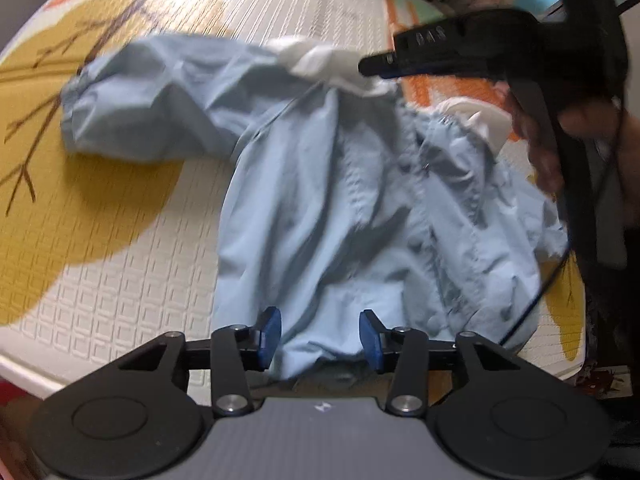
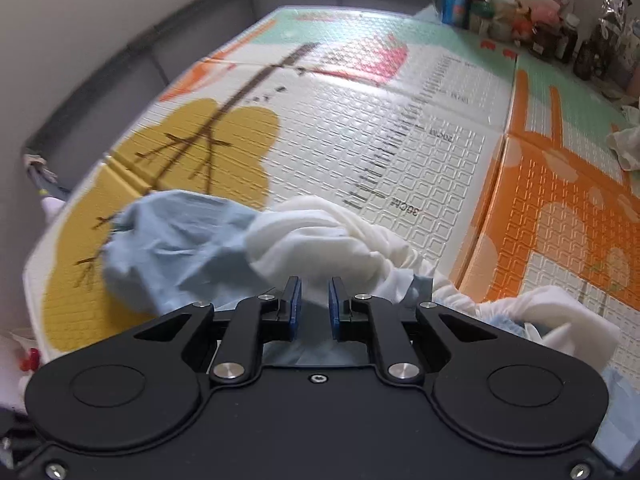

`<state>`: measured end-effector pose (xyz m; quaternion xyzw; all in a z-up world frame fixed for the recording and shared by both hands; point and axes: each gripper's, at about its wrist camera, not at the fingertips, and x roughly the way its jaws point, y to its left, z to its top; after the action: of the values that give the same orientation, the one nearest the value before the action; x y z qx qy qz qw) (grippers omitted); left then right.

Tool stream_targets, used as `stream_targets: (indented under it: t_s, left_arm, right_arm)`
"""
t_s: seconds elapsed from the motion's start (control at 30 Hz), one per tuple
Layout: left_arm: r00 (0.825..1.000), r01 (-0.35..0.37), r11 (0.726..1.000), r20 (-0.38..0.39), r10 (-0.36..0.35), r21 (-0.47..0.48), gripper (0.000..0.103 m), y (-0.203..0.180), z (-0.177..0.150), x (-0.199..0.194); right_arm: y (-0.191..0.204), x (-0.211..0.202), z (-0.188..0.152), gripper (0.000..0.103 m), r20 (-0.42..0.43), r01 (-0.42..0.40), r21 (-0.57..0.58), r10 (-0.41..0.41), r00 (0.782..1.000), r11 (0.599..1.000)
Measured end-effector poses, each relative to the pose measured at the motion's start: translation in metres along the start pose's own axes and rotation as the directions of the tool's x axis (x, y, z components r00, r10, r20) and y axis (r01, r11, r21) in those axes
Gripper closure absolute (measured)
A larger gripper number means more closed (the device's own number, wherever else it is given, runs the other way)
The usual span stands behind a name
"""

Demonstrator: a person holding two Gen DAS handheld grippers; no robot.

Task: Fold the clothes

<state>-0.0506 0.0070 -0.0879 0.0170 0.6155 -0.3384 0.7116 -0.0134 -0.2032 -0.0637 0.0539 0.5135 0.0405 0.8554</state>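
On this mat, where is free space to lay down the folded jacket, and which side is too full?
Free: the white embossed mat beyond the white lining, and the yellow tree print left of the light blue jacket, below its sleeve. Crowded: the far right edge, with bottles and packets.

At the bottom centre of the left wrist view we see the left gripper (image 1: pixel 320 334), its two blue pads (image 1: pixel 269 332) standing well apart, jaws wide. Over at the upper right of that same frame the right gripper (image 1: pixel 370 67) reaches in from the side, black body angled leftward, with a blurred hand (image 1: pixel 548 140) wrapped round its handle at the right edge. In the right wrist view, bottom centre, the right gripper (image 2: pixel 315 308) shows its blue pads (image 2: pixel 295 304) drawn close, only a narrow gap between them.
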Motion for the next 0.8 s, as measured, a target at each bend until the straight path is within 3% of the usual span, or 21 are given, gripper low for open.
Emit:
stream_targets:
  t_s: [0.2,0.43,0.8]
  left_arm:
    - [0.998,-0.038,0.999,0.055,0.037,0.008,0.053,-0.002,0.010,-0.008]
    - [0.996,-0.035,0.999,0.085,0.035,-0.009,0.058,-0.002,0.024,0.001]
    - [1.000,-0.007,1.000,0.024,0.007,-0.026,0.065,0.000,0.033,0.035]
  right_arm:
    - [0.008,-0.034,-0.026,0.091,-0.001,-0.042,-0.031,0.042,0.999,0.999]
    - [0.021,-0.035,-0.075,0.091,-0.068,-0.065,-0.084,0.059,0.996,0.994]
    - [0.025,-0.016,-0.128,0.091,-0.196,-0.115,-0.050,0.103,0.975,0.992]
